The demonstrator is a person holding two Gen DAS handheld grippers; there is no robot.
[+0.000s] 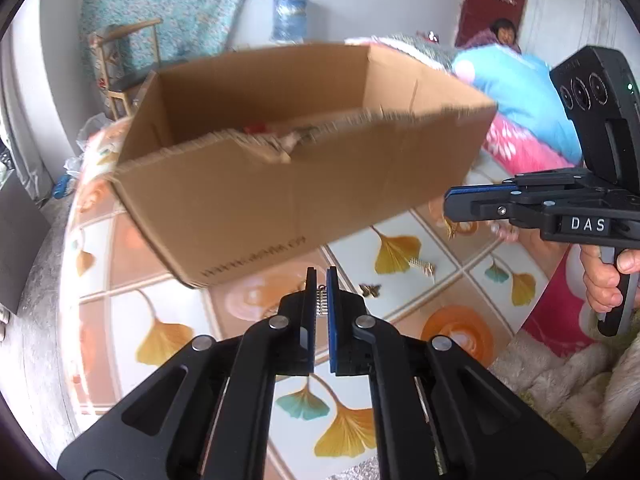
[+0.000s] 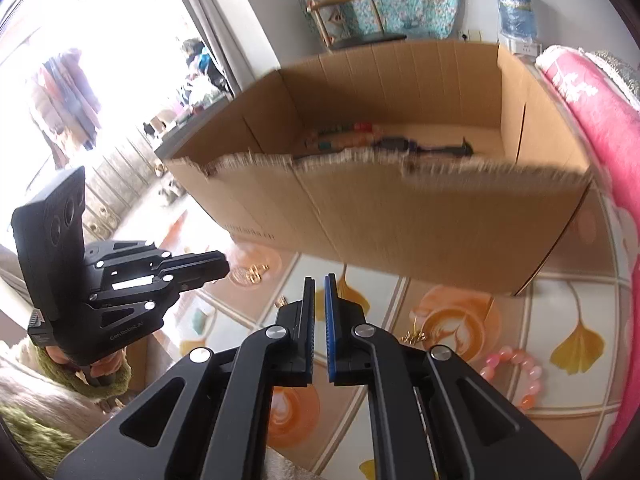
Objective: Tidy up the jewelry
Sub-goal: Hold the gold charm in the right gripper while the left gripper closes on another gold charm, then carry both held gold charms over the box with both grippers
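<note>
Before the torn cardboard box (image 1: 280, 184), the left hand-held gripper (image 1: 321, 296) pinches a ridged silver clip (image 1: 321, 300).

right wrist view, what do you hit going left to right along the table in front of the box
left gripper → gold jewelry piece → right gripper → gold earrings → pink bead bracelet
</note>
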